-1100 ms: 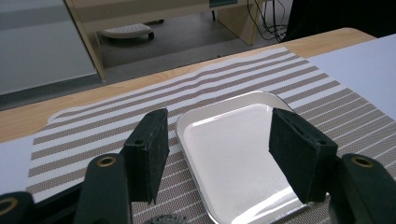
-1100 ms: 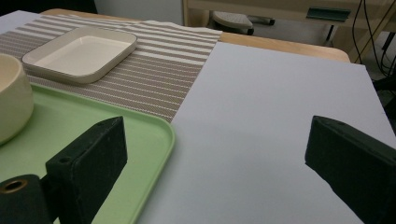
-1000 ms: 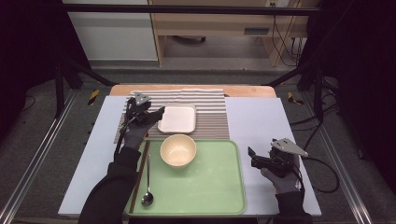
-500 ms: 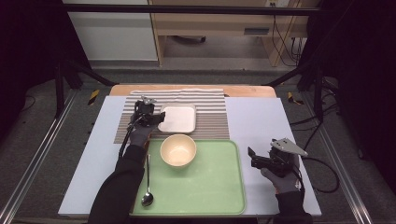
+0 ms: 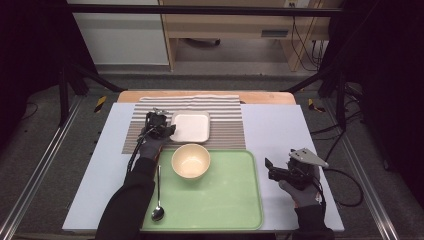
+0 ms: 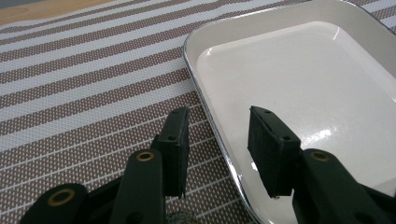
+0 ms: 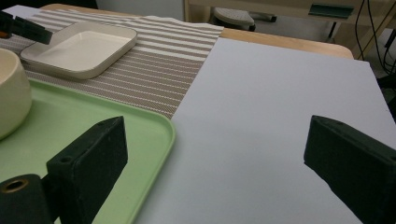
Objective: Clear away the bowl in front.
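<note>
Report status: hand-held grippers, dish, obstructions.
Left hand-held gripper closing astride square white dish rim, pads not yet pressing. Right hand-held gripper open, empty. Bowl close by.

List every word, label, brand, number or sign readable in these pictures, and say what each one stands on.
No readable text anywhere.
White square dish: plain, no print.
Striped mat: stripes and dots, no lettering.
Green tray, cream bowl and spoon: unmarked.
Left gripper and right gripper: black pads, no label.
Dark plate on the wooden furniture behind the table: too small and blurred to tell if it bears text.
</note>
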